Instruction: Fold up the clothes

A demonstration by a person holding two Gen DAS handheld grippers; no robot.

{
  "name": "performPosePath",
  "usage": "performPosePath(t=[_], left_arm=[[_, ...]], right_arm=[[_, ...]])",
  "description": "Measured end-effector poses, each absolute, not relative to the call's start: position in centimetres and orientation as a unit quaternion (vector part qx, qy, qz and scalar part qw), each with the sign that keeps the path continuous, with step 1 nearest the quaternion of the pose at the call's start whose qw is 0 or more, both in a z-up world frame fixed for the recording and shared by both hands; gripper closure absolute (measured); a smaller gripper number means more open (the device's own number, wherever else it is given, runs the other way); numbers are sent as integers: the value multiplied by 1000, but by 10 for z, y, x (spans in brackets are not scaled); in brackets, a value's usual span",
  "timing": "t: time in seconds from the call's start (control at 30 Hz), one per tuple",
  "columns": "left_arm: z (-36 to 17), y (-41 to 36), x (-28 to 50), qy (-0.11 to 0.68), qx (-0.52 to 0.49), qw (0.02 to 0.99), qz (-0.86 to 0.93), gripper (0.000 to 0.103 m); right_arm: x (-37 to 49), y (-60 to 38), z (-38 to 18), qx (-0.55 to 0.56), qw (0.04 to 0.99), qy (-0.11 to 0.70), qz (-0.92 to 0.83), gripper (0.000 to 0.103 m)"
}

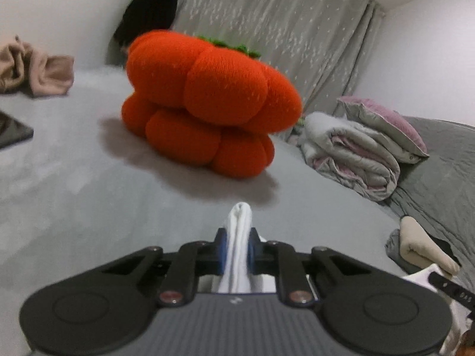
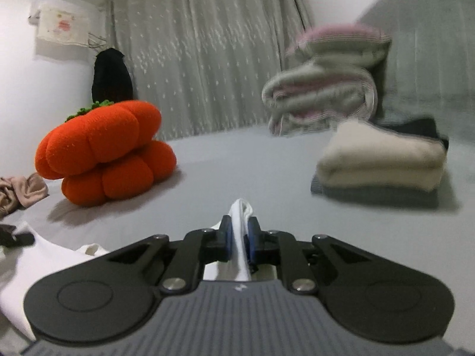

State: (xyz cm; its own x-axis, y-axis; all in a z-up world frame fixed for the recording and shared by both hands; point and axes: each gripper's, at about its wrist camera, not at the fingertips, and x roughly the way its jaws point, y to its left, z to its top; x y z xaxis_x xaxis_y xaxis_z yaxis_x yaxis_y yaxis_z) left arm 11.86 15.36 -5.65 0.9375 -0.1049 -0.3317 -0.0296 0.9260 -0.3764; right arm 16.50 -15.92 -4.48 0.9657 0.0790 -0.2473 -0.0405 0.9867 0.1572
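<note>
Grey bed (image 1: 89, 207), blurred quilt (image 2: 320, 95), white garment (image 1: 237, 249) mostly hidden behind jaws

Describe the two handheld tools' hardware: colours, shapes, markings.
Both match. The left tool and right tool each have blue pads on black fingers, black linkage bars with round pivots, two rounded black lobes with disc insets, and a ribbed grey body bearing a small white logo. Left pivots look reddish, right ones silver. No cables or sleeves visible.

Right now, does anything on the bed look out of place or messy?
The beige garment lies crumpled at the bed's far left, unlike the folded stack on the right. The orange pumpkin cushion leans askew.
</note>
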Motion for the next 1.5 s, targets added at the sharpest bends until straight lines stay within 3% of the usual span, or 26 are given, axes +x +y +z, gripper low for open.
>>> performPosePath(t=[0.17,0.23,0.37,0.5,0.57,0.6,0.63,0.8,1.17,1.5], left_arm=[[-75,158,139,228,-198,953,-3,88],[-80,166,147,248,-224,942,-1,81],[-81,170,147,253,-239,937,-5,77],[-71,166,138,237,-231,944,2,35],[-62,163,130,220,-224,949,19,21],[-55,159,126,210,-216,953,21,13],[-50,155,122,202,-202,958,17,12],[-29,123,105,176,-127,976,-30,1],[-60,85,114,254,-42,961,-101,1],[-56,96,107,258,-35,960,-99,1]], right_arm=[[188,-165,-56,84,981,177,14,91],[200,-170,-63,98,973,209,13,91],[211,-177,-65,116,965,236,15,91],[202,-173,-55,97,972,213,9,79],[195,-167,-47,77,977,197,1,63],[191,-164,-43,68,980,188,0,49],[188,-161,-38,62,982,178,3,42],[184,-141,-20,57,982,173,54,42],[197,-102,-50,18,953,276,121,41],[187,-117,-50,8,956,272,114,43]])
